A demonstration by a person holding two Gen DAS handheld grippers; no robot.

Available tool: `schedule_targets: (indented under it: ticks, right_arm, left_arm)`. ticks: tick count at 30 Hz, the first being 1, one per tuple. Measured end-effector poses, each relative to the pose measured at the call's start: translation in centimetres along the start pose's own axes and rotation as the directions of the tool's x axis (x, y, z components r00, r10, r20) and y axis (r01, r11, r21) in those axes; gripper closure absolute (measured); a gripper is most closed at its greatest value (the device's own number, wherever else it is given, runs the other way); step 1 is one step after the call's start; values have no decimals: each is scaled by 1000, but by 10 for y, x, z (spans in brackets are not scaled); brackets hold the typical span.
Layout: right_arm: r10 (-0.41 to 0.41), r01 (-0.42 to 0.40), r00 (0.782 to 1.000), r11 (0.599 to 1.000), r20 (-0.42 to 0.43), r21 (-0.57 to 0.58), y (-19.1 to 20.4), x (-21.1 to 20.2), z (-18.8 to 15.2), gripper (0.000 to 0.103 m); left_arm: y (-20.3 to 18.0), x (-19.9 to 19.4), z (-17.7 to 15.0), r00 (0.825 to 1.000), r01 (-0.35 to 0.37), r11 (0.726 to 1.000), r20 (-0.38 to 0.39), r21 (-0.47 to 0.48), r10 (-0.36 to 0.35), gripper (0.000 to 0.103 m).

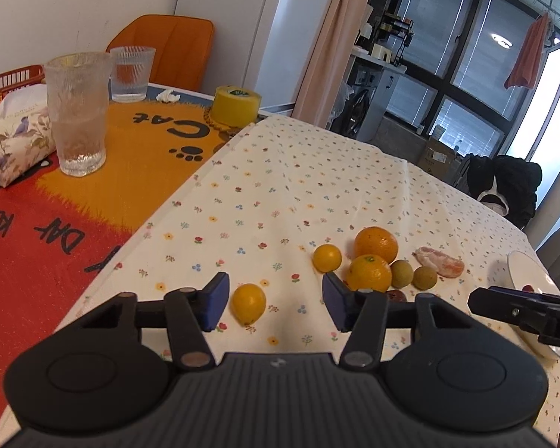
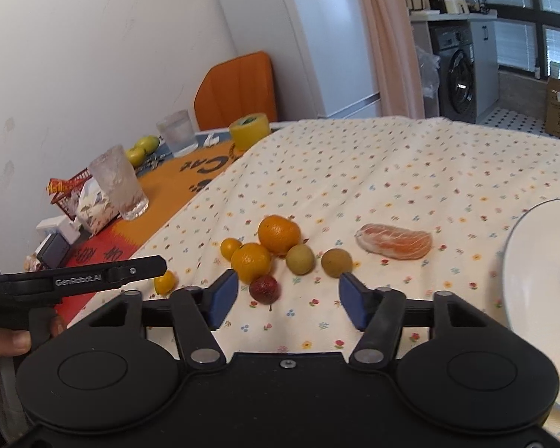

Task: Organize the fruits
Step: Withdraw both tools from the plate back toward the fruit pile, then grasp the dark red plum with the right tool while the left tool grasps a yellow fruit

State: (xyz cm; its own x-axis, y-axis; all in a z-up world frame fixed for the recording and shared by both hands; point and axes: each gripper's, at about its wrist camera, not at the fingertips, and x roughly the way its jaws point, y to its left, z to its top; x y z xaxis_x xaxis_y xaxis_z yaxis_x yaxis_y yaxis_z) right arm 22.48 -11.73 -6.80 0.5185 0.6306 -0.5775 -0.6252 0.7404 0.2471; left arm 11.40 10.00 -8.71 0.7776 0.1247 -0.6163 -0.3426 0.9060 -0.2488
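Floral cloth covers your tabletop [image 1: 317, 171]. Left gripper [image 1: 276, 304] gapes wide beside the small yellow fruit [image 1: 248, 303]; right gripper [image 2: 288, 298] wide, empty, by what looks like a lychee [image 2: 264, 289]. Close on either.

Soft daylight enters through the large dark-framed window [image 1: 463, 86], leaving the room evenly bright. The white floral cloth-covered surface [image 1: 298, 194] reads clearly, its folds faintly shaded. The round orange fruits [image 2: 279, 234] cast only weak, short shadows. A pale strip to the right of the window is blown out. Fisheye bending curves the white refrigerator [image 2: 306, 37] and darkens the corners. The white plate [image 2: 530, 268] looks slightly smeared at the right edge of the right wrist view.
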Motion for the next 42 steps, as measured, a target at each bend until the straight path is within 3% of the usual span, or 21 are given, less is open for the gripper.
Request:
schedule_targets:
  ticks: [6,15,16,18,28,34,42]
  right_arm:
    - [10,-10,999,1000,-43,-10,4,17,-1,55]
    - [11,-13,996,1000,-89,-26,8,41,-1,58]
    - [11,-14,996,1000,-94,-27,9,43,-1,58]
    - [11,-15,995,999,-101,-33,10,47,-1,59]
    - [16,-23,991,998,-131,-51,17,66,-1,61]
    - [26,-35,989,998,-149,-57,19,74,0,79]
    - [46,-52,993,997,-105,-53,12,49,3,80]
  left_arm:
    - [6,16,-3,1000,-11,1000,-24,-10,11,62]
    - [10,31,-5,999,-24,1000,-30,-11,24,66]
    - [10,31,-5,999,-27,1000,-29,-9,27,68]
    - [9,33,-4,999,-32,999,-33,-1,32,82]
    - [14,24,-5,999,-22,1000,-35,-19,21,82]
    - [12,18,-3,999,-20,1000,-27,-21,20,82]
    - [-5,7,0,1000,4,1000,-14,3,-4,82]
